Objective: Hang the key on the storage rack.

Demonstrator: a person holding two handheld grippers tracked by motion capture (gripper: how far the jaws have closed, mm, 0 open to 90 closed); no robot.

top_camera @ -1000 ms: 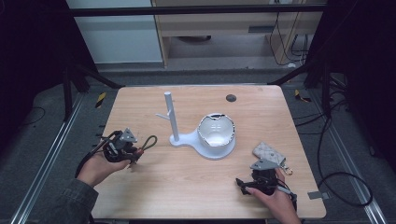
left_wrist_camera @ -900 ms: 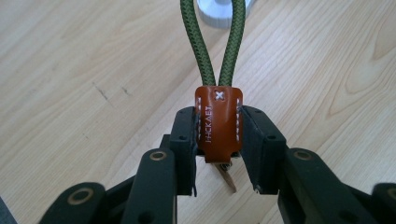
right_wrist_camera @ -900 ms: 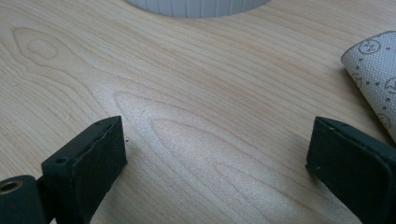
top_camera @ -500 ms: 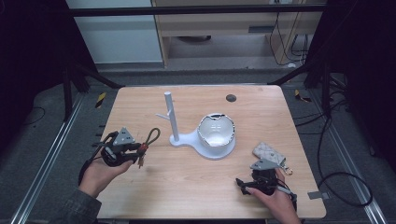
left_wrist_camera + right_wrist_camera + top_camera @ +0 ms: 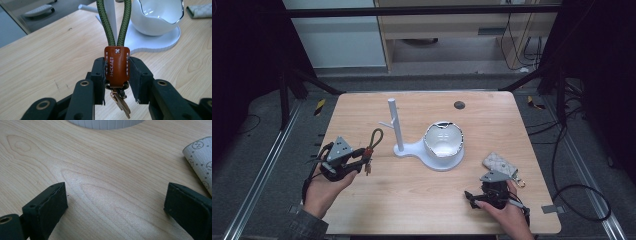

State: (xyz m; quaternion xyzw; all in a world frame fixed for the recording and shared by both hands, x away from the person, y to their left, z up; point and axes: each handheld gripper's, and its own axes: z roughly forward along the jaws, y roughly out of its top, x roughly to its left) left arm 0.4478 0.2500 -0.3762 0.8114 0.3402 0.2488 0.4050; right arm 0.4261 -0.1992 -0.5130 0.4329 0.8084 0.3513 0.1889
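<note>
The high view looked forward and down on the whole tabletop (image 5: 422,200). The left gripper view sat low, near the white stand (image 5: 160,37) and facing it. The right gripper view hugged the wood, sharing that stand's base edge (image 5: 105,123).

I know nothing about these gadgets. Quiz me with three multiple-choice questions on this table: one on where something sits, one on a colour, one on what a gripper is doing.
1. Where does the white bowl-shaped dish sit?
A. on the white stand's flat base
B. on the floor
C. in a hand

2. What colour is the rope loop above the brown leather tab?
A. red
B. green
C. white

3. What is the left gripper doing?
A. hanging open
B. lying flat on the table
C. clamping the tab

Answers: 1 A, the dish rests on the base beside the upright post. 2 B, both strands are green. 3 C, the jaws press both sides of the tab.
</note>
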